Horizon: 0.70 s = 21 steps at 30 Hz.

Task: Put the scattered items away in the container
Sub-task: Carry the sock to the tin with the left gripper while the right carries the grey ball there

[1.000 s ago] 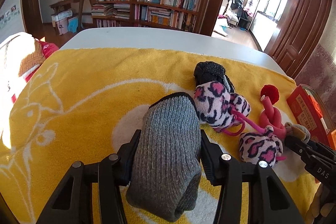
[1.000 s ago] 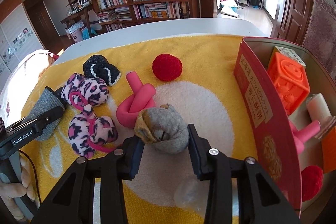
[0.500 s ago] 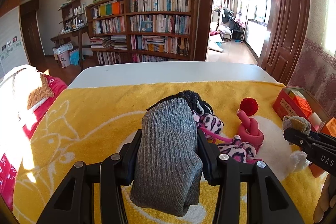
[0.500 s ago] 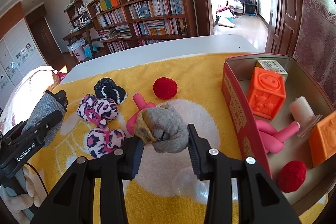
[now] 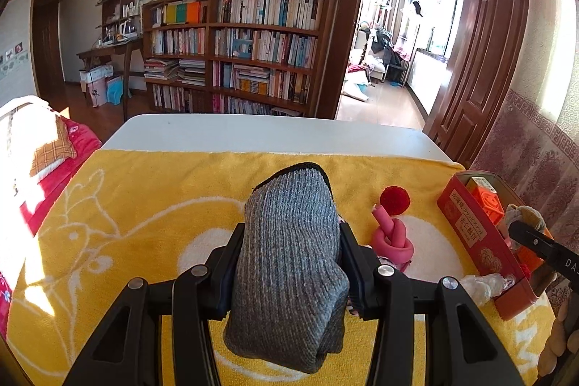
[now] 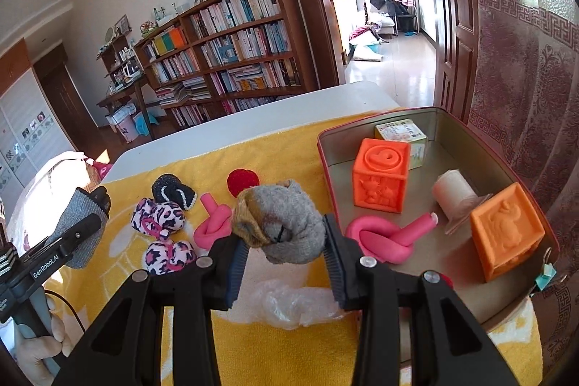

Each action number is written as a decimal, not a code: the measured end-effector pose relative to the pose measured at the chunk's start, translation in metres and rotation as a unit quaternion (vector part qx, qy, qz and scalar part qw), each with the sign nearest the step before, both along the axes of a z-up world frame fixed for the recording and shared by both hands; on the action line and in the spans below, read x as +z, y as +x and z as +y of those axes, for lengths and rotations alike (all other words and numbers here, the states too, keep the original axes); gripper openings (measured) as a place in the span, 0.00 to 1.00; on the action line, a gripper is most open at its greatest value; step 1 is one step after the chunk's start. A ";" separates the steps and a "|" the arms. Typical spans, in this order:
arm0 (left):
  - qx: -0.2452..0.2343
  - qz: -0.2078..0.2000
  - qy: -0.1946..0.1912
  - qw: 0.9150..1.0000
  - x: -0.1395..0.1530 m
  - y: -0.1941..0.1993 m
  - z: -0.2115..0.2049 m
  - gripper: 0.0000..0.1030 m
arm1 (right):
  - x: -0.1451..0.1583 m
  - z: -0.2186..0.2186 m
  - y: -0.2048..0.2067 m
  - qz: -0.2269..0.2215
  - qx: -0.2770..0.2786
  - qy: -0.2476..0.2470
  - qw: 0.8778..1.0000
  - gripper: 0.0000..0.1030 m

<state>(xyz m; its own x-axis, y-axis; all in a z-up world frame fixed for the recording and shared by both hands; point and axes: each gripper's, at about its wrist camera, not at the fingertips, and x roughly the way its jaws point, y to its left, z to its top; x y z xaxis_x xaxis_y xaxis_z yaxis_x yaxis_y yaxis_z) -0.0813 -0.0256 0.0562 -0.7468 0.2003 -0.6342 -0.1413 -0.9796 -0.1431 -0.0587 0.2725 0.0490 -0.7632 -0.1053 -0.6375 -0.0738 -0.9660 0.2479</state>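
The left gripper (image 5: 289, 263) is squeezing a thick grey knitted sock (image 5: 289, 263) above the yellow towel's (image 5: 152, 205) near edge. The right gripper (image 6: 286, 252) is pinching a balled grey-tan sock (image 6: 280, 227) just beside the red tin's (image 6: 362, 129) left wall. Both bundles look soft, light and compressible, so gripping across the middle suits them.

Both views are brightly lit by daylight from the far right doorway (image 5: 394, 35), where highlights are blown out. A glaring sun patch is cast on the left of the yellow towel (image 5: 126, 223). Straight lines are bowed by fisheye distortion, and the corners are vignetted black.
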 end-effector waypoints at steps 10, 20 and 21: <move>-0.059 0.017 -0.007 0.998 0.022 0.008 0.060 0.48 | 0.014 0.078 0.026 0.026 -0.073 -0.014 0.997 0.42; -0.133 0.021 -0.009 0.991 0.039 0.006 0.148 0.48 | 0.001 0.118 0.030 0.017 -0.085 -0.043 0.995 0.42; -0.141 0.021 -0.009 0.990 0.040 0.006 0.157 0.48 | 0.000 0.120 0.030 0.015 -0.084 -0.048 0.995 0.44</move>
